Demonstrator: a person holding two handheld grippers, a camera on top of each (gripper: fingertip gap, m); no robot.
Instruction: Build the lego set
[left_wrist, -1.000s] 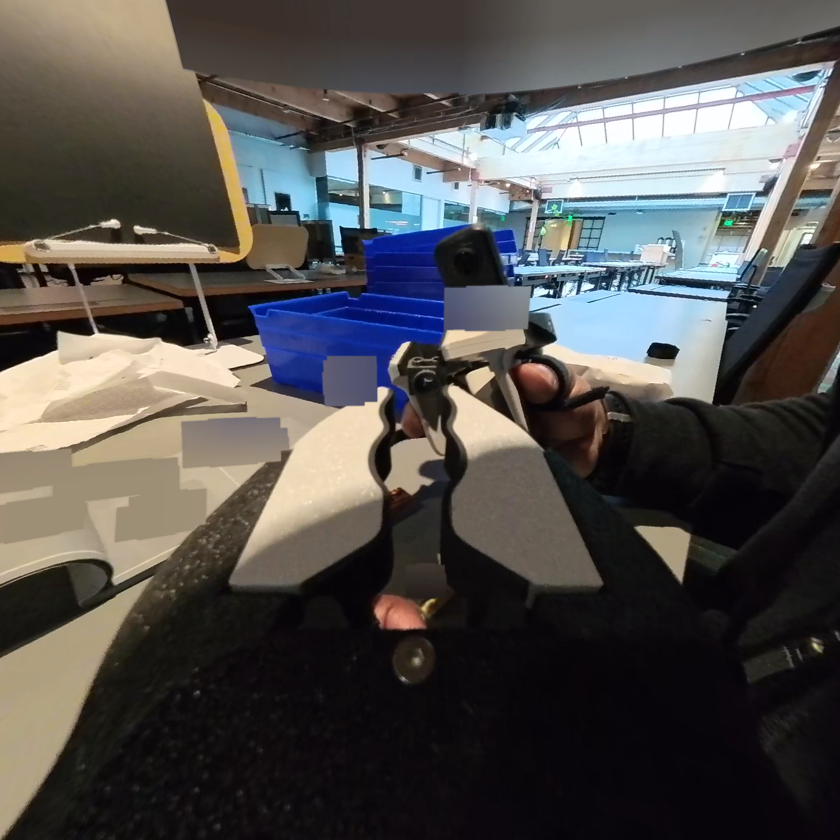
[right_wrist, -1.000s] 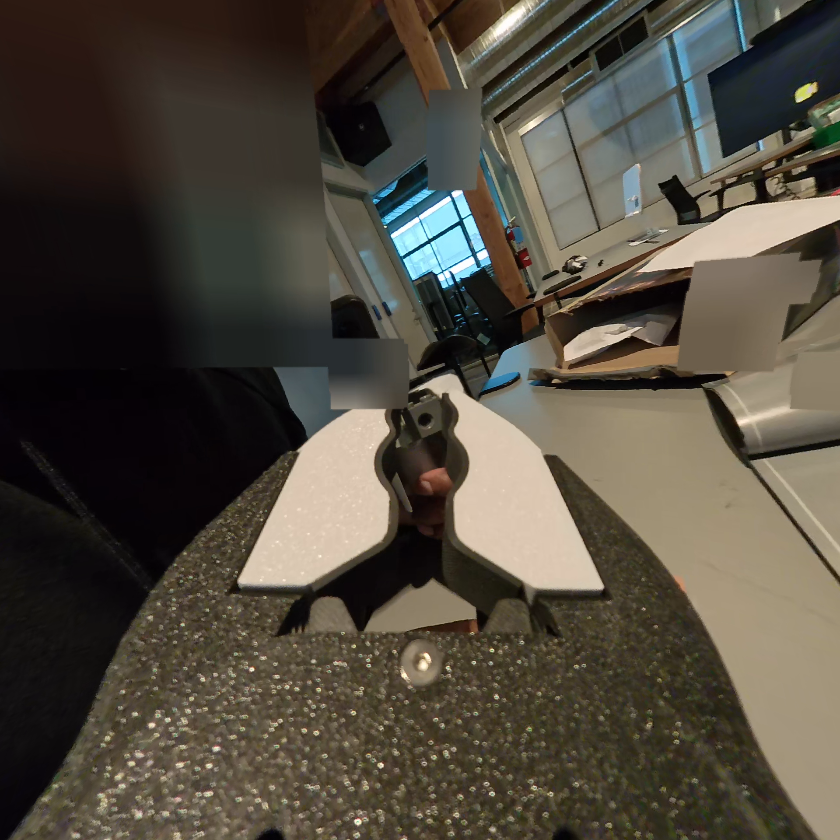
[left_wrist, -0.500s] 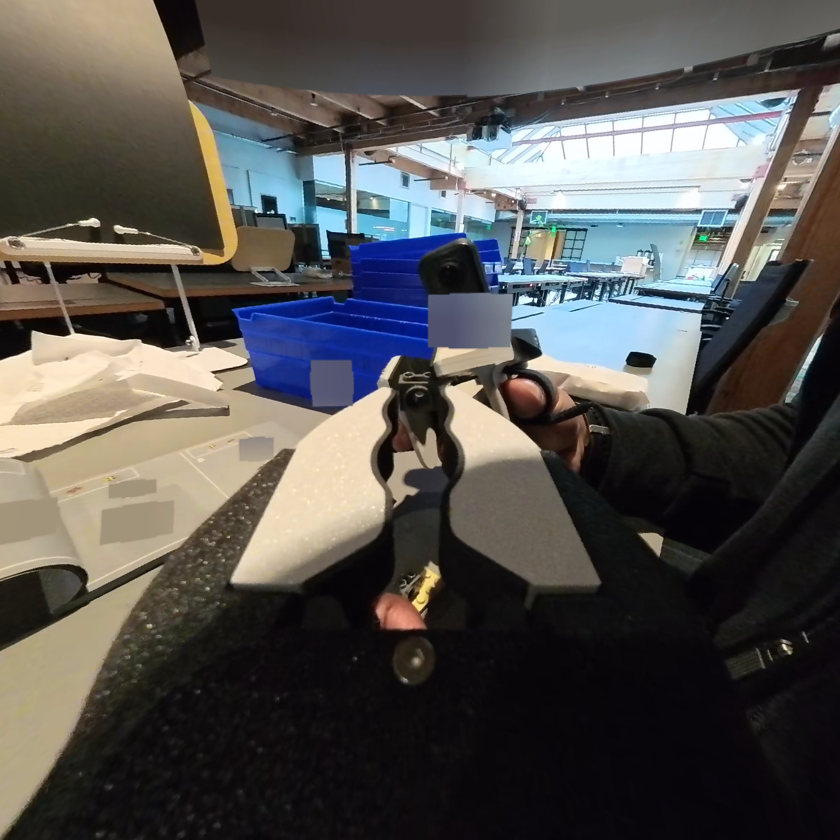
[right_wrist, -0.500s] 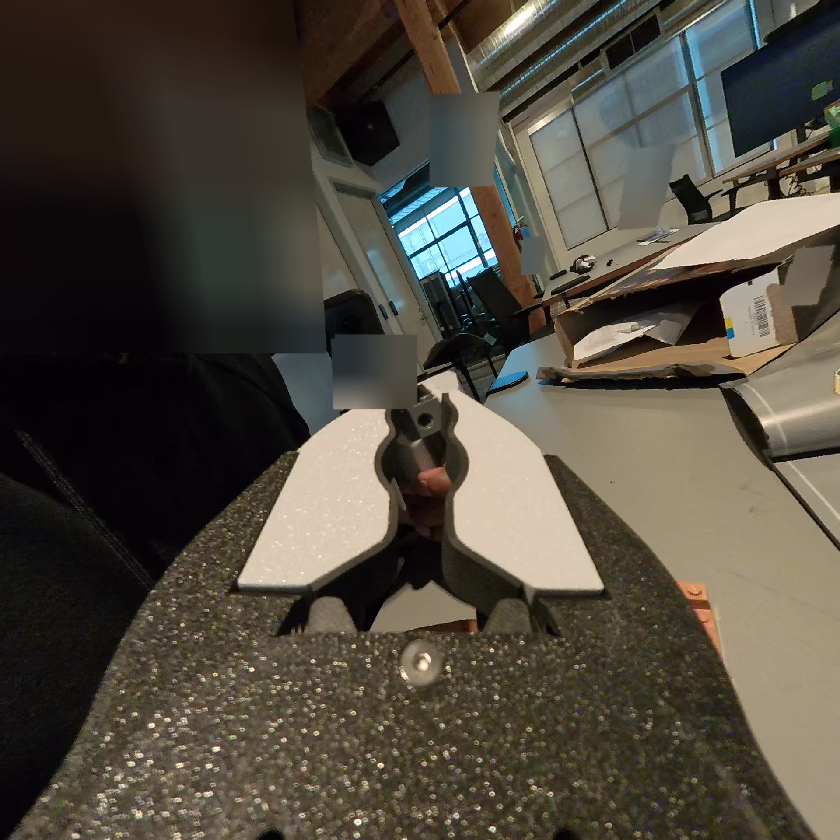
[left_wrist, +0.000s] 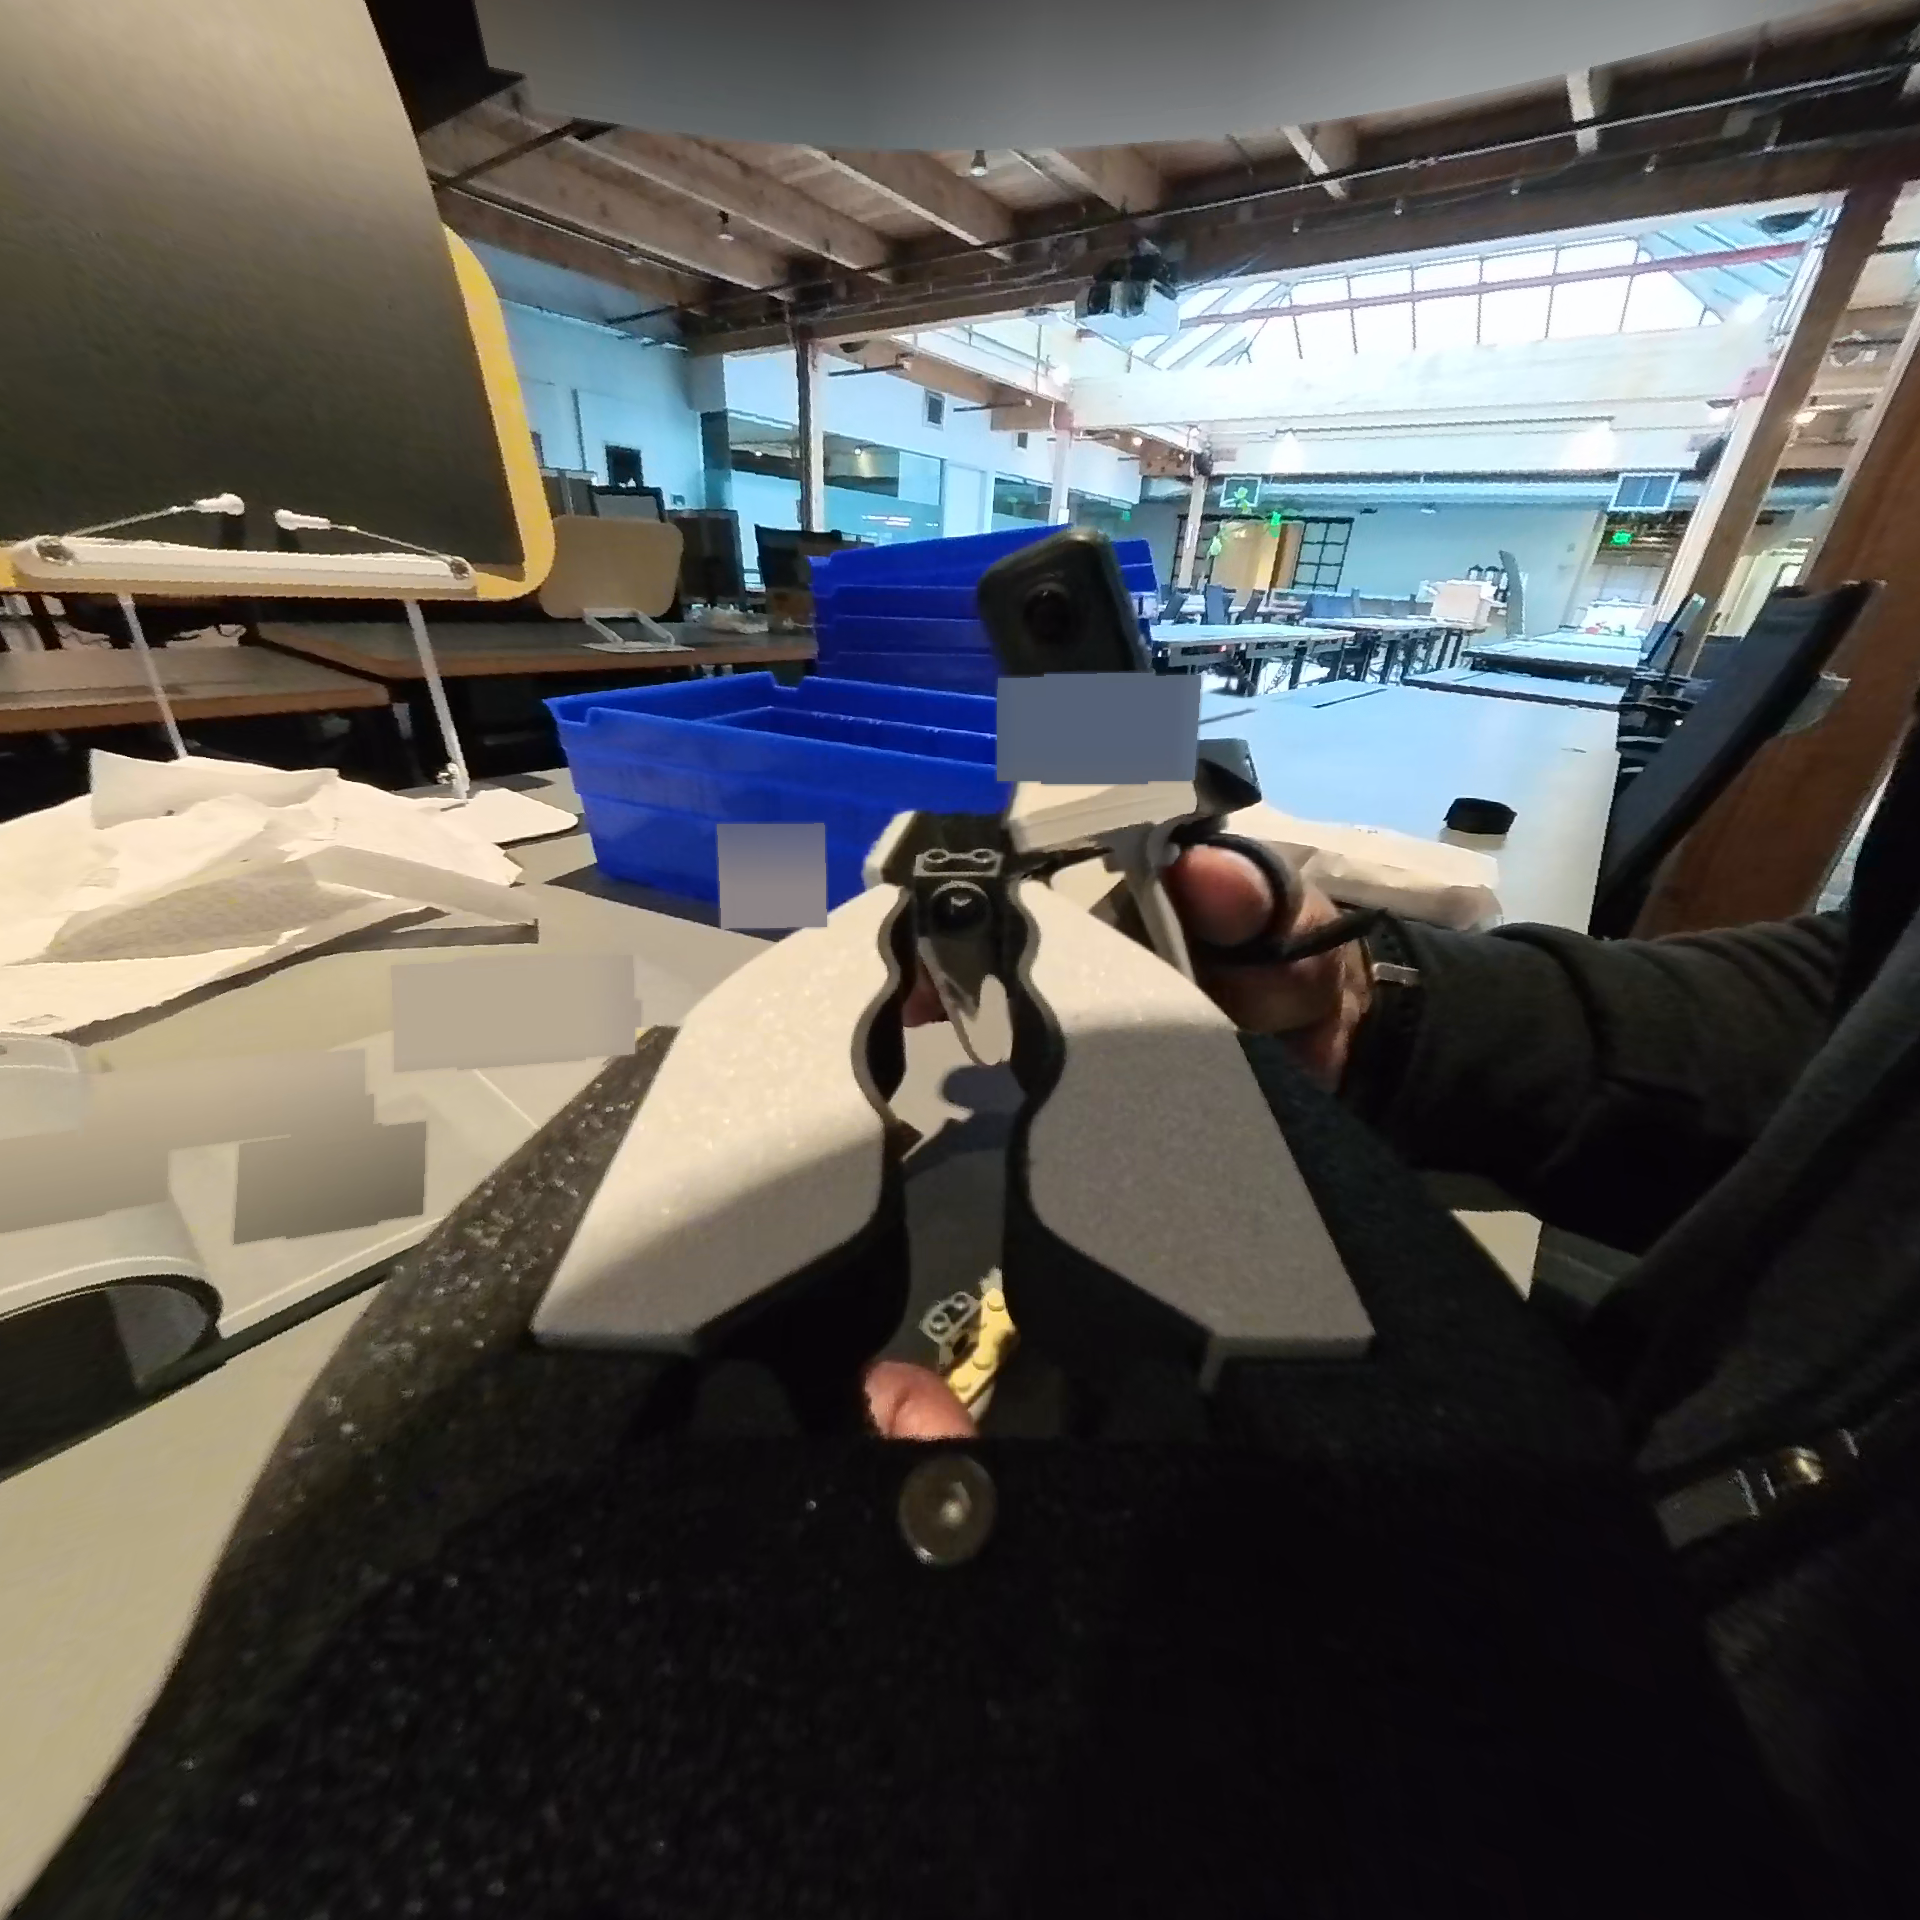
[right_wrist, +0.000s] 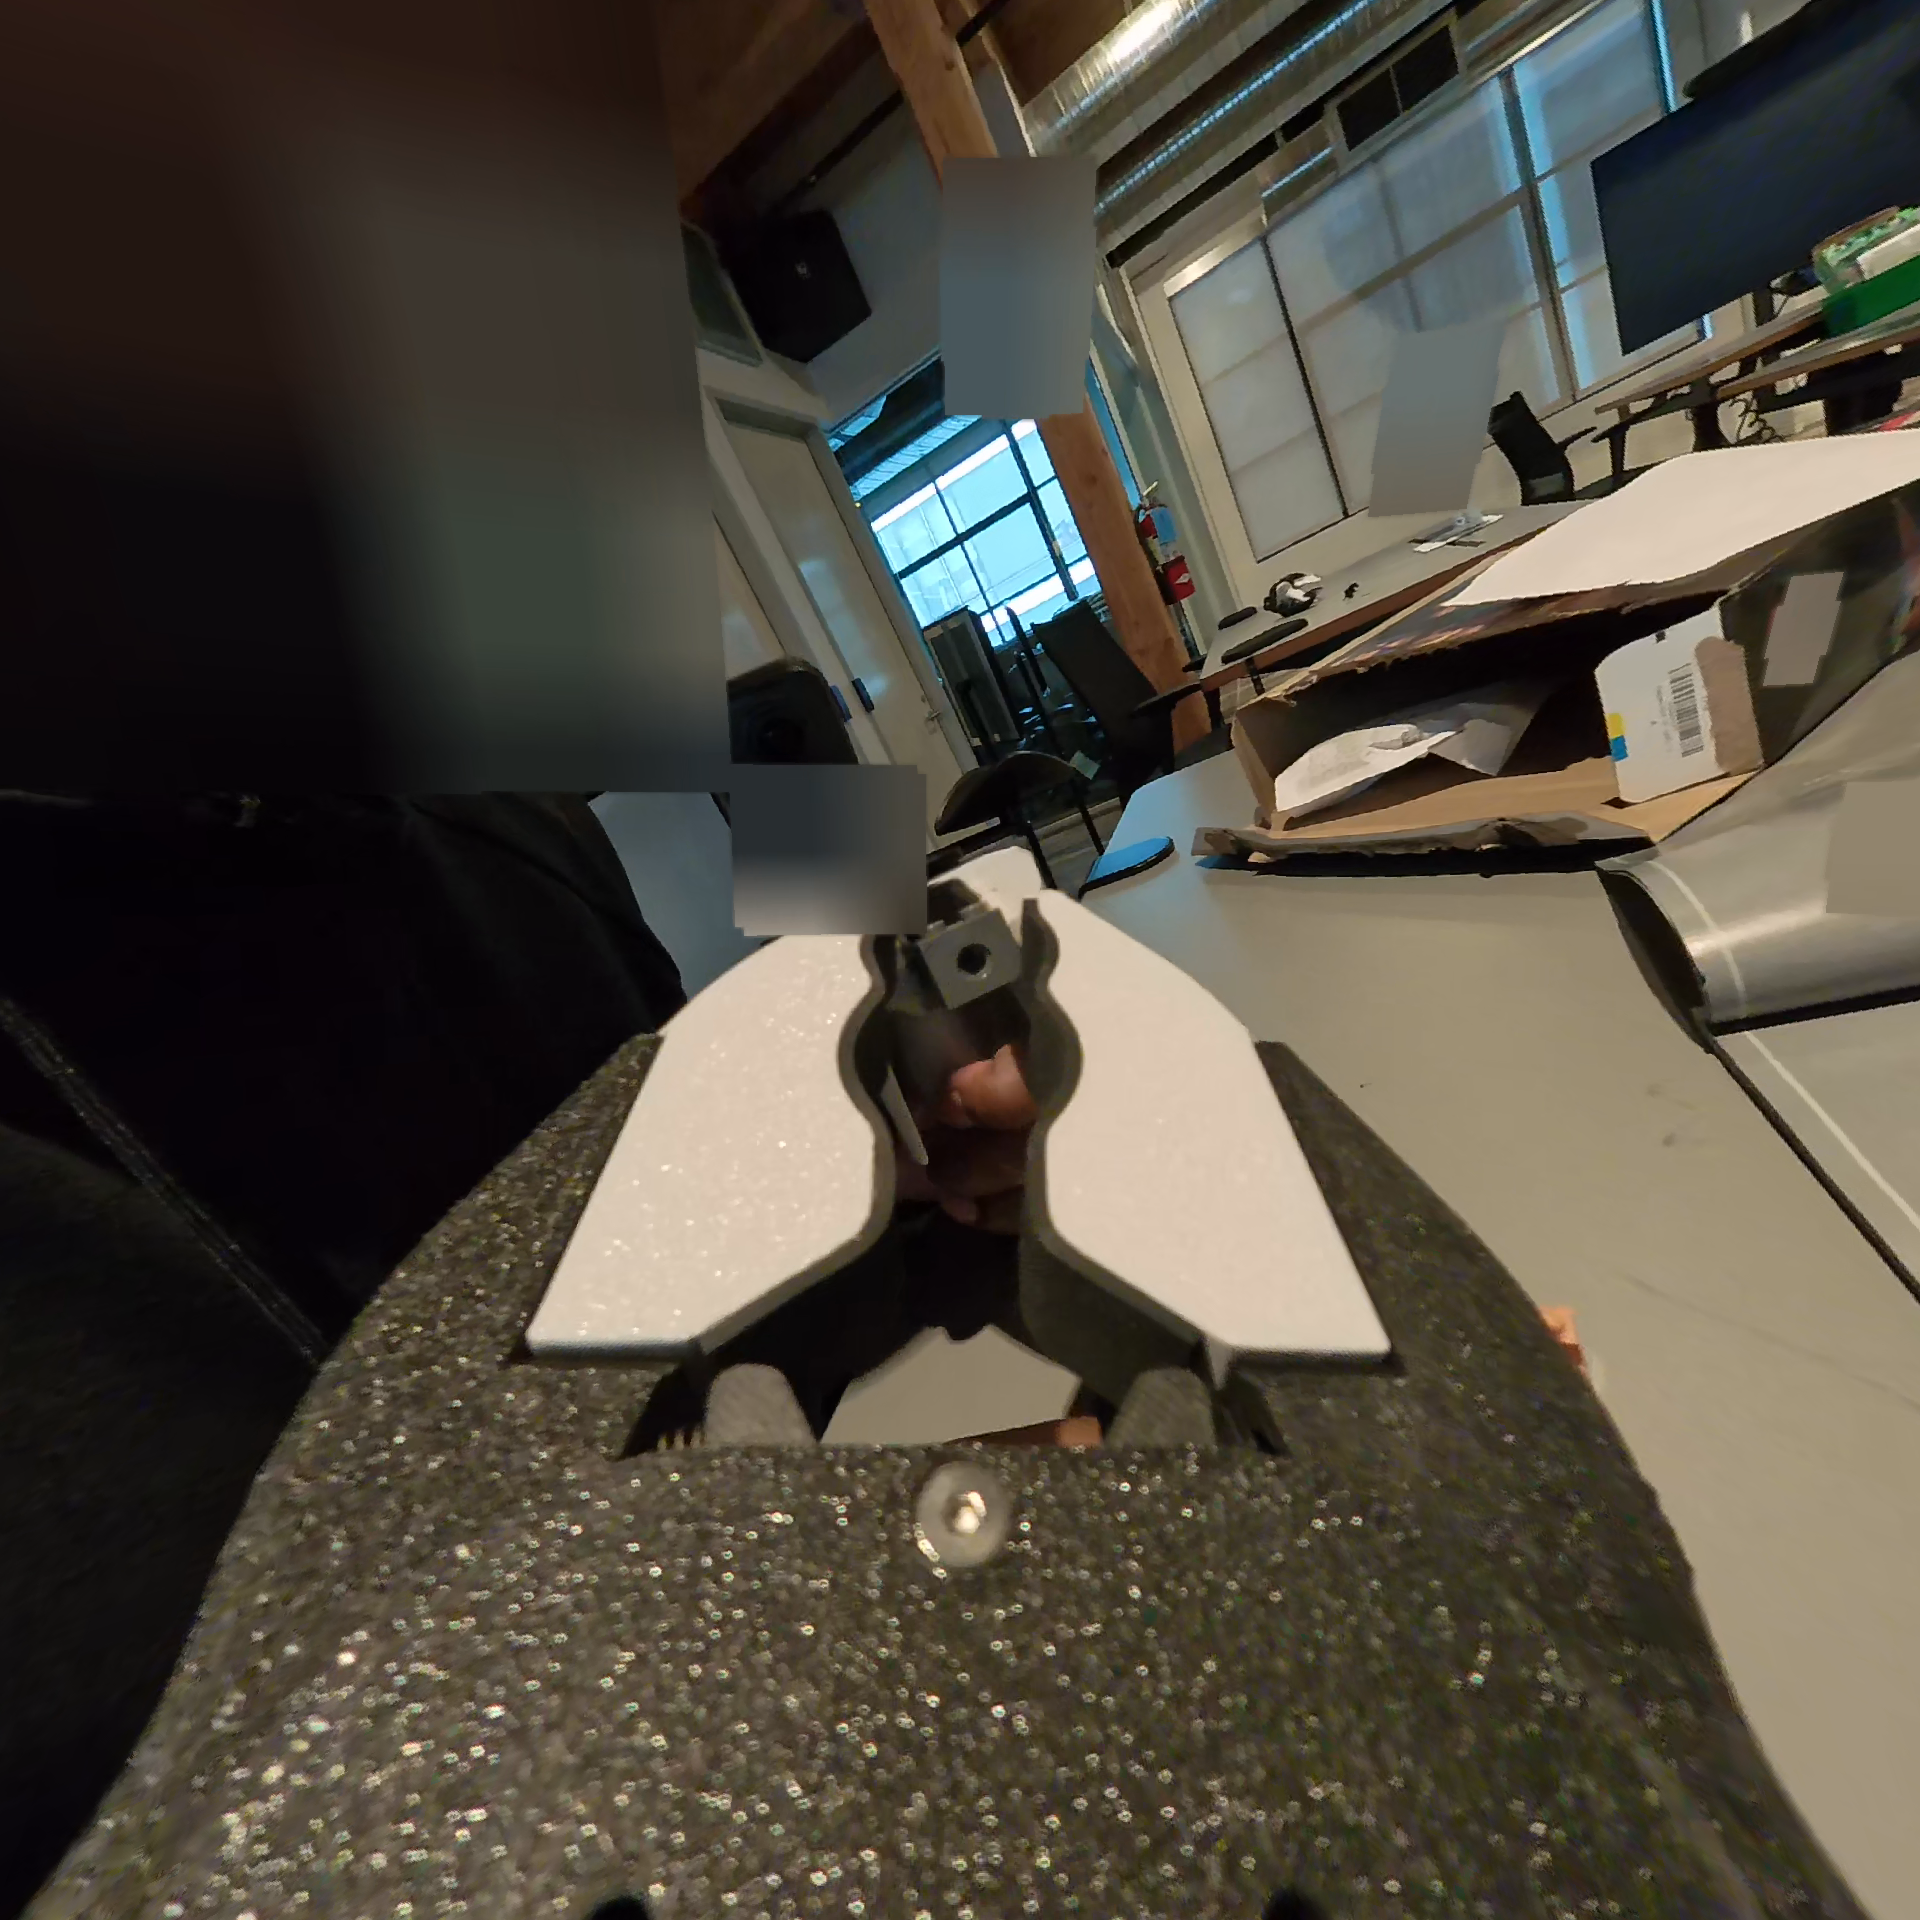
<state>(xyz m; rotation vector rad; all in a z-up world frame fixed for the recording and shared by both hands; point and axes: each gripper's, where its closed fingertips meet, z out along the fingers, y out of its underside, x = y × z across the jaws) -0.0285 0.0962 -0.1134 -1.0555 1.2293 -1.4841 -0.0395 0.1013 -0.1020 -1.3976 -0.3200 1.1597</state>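
My left gripper (left_wrist: 956, 914) and right gripper (right_wrist: 961, 940) meet tip to tip above the grey table (right_wrist: 1455, 1091). In the left wrist view a small dark lego piece (left_wrist: 954, 888) sits between my left fingertips, jaws close around it. The right gripper's body and camera (left_wrist: 1060, 623) face me, held by a hand (left_wrist: 1257, 935). In the right wrist view a small grey brick with a round hole (right_wrist: 971, 966) sits between my right fingertips. A tan and grey lego piece (left_wrist: 977, 1340) shows low between my left fingers, next to a fingertip (left_wrist: 914, 1397).
Stacked blue bins (left_wrist: 748, 769) stand behind the grippers. Crumpled white paper (left_wrist: 208, 883) and an open booklet (left_wrist: 156, 1226) lie to the left. A torn cardboard box (right_wrist: 1507, 748) lies at the far right. A sliver of an orange-brown piece (right_wrist: 1558, 1335) shows on the table. The grippers are tip to tip, or close to it.
Both grippers stay tip to tip on the small pieces. The left view has swung a little, and the tan piece below the fingers has come into sight. The orange-brown piece is now mostly hidden.
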